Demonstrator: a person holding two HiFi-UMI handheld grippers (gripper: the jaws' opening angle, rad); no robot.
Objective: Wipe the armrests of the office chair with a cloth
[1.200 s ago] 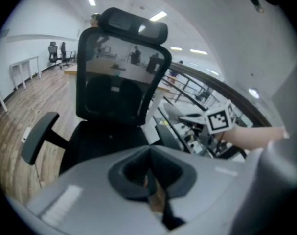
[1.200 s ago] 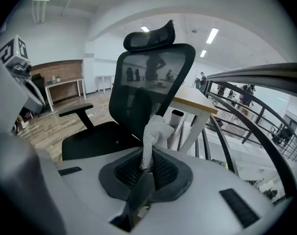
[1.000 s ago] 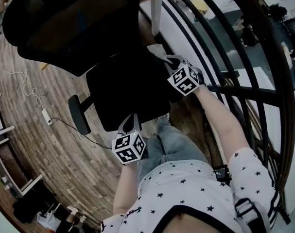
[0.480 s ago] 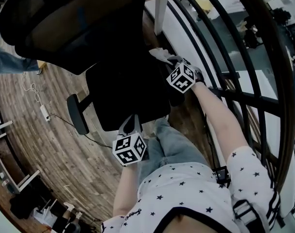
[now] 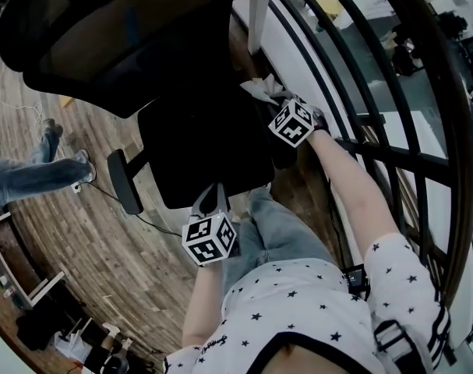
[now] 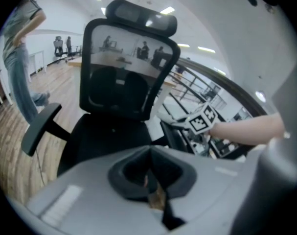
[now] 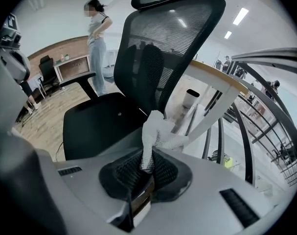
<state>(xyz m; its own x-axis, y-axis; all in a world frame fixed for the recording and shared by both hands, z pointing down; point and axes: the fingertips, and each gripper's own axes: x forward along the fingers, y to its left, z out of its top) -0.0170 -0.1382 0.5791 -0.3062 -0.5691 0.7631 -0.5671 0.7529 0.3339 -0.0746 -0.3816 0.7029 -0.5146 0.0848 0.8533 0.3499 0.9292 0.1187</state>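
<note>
A black office chair stands in front of me, seat (image 5: 205,146) in the middle and mesh backrest (image 5: 111,37) at the upper left. Its left armrest (image 5: 125,181) juts out free. My right gripper (image 5: 277,100) is shut on a white cloth (image 5: 259,88) at the seat's right edge, over the right armrest, which is mostly hidden under it. In the right gripper view the cloth (image 7: 155,133) sticks up from the shut jaws. My left gripper (image 5: 210,196) hangs shut and empty at the seat's front edge. In the left gripper view it points at the left armrest (image 6: 40,129) and the backrest (image 6: 124,72).
A black curved railing (image 5: 392,131) runs close along the right side. A desk's white leg (image 5: 254,18) stands behind the chair. A person (image 5: 26,174) walks on the wooden floor at the left, near a cable and power strip (image 5: 74,187).
A person has walked into the head view at the left. My right gripper with the cloth has shifted slightly along the seat's right edge. The left gripper has stayed put.
</note>
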